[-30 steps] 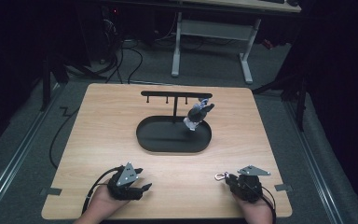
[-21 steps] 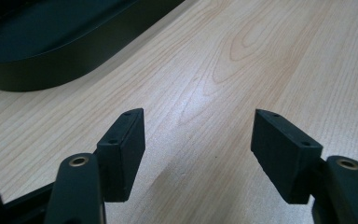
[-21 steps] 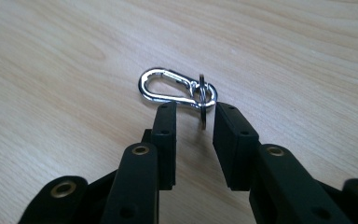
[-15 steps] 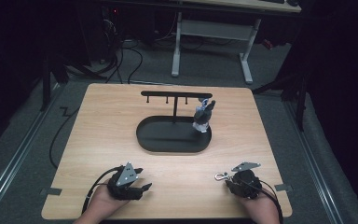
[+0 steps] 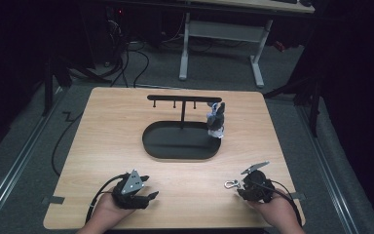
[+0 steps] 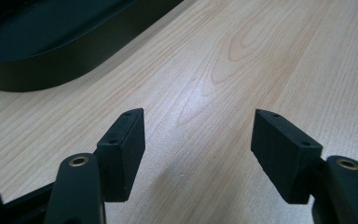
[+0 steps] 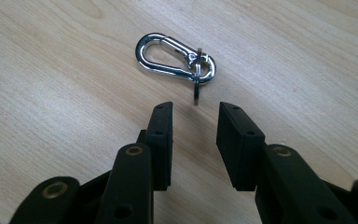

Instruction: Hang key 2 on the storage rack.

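Release step: right hand-held gripper (image 7: 195,122), jaws just parted and empty, with the carabiner (image 7: 176,58) lying just ahead; left hand-held gripper (image 6: 198,142) released. Next: likely a fresh, centred regrasp.

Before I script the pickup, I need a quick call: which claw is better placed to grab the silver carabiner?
Right. The right claw sits open just short of the carabiner, jaws having just been opening. The left claw faces bare table beside the black tray.
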A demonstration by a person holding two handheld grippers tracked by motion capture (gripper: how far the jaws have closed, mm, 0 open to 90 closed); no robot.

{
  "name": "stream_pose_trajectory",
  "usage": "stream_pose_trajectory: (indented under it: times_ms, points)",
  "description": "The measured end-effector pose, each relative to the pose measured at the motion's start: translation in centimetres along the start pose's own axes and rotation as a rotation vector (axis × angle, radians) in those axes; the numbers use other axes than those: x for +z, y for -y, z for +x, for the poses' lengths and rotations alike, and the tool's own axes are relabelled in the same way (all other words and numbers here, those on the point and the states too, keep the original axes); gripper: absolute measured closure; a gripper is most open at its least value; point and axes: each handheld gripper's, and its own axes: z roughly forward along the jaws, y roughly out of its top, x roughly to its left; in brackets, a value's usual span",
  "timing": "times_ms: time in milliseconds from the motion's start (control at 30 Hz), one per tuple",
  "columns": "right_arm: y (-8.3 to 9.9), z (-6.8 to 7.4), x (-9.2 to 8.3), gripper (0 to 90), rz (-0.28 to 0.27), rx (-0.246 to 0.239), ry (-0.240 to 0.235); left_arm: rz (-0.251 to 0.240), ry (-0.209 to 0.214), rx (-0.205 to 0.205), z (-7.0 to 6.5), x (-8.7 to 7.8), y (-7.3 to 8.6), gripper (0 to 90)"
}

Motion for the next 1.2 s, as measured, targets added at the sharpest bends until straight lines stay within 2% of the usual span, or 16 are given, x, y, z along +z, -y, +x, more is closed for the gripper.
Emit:
stream_pose_trajectory:
  times_ms: [200,267,400,567,767,900,1200]
  points:
    - [-1.0,-0.3,-0.5,67.0,0.047,-0.006,0.004,0.002,0.0,0.0,0.0,0.0,0.0,35.8]
    - [-1.2,-0.3,-0.5,67.6,0.057,0.004,0.002,0.002,0.0,0.0,0.0,0.0,0.0,35.8]
    - [-1.6,-0.2,-0.1,70.3,0.067,-0.006,0.002,0.002,0.001,0.001,0.0,0.0,0.0,35.8]
    - [-2.2,-0.1,0.2,75.3,0.069,-0.023,-0.005,0.005,0.0,0.003,0.0,0.0,0.0,35.8]
    - [-2.4,-0.1,0.7,88.4,0.07,-0.023,-0.007,0.009,-0.002,0.006,0.0,0.0,0.1,35.8]
    - [-2.2,-0.2,0.7,89.1,0.069,-0.012,-0.024,0.011,-0.002,0.006,0.1,0.0,0.1,35.9]
    - [-2.0,-0.7,-0.9,89.2,0.042,0.0,-0.073,0.001,-0.007,0.006,0.0,0.0,0.0,36.1]
